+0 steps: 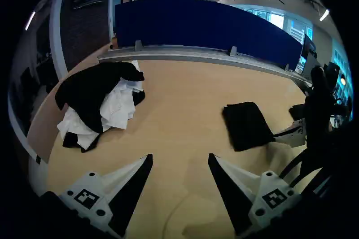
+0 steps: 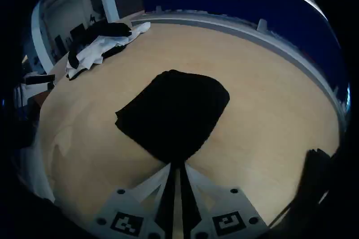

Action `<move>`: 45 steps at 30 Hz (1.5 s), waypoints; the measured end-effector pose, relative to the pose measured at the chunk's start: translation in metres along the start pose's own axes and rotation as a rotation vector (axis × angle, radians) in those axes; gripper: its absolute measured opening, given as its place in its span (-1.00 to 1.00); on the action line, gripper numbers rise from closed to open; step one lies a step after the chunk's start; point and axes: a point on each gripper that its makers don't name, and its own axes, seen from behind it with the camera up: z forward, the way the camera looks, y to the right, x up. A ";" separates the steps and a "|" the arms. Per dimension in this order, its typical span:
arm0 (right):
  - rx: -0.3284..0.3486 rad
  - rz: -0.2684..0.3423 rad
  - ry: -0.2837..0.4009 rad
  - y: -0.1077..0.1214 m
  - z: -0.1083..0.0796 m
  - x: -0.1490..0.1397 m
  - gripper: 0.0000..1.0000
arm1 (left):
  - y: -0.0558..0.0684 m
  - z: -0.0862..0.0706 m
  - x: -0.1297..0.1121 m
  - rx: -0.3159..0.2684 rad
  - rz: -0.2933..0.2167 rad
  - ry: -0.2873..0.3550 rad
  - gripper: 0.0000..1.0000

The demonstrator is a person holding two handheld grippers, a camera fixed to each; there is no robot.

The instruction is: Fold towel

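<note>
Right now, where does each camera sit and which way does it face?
Left gripper view: rides the left tool, which is open, and looks across the table toward the blue partition; the right tool is at far right.
Right gripper view: rides the right tool, fingers nearly closed, and looks down at the black towel just ahead.
Shared: the black towel, the black and white cloth pile, the table and the partition.

no legible words, numbers or brand names anywhere, only square black-and-white coded markers (image 1: pixel 86 197) printed on the white finger mounts (image 1: pixel 103 185) of the left gripper (image 1: pixel 180 157) and of the right gripper (image 2: pixel 178 167), not readable as text.
</note>
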 end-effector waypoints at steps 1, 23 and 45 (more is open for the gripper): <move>-0.001 0.000 0.005 0.001 -0.001 0.002 -0.87 | 0.000 0.000 0.000 -0.001 0.001 0.000 0.83; 0.002 -0.024 0.305 0.005 -0.094 0.143 -0.89 | 0.005 -0.006 0.025 -0.003 0.006 0.040 0.83; -0.026 -0.007 0.298 0.025 -0.108 0.130 -0.90 | 0.013 -0.008 0.026 -0.008 0.015 0.044 0.83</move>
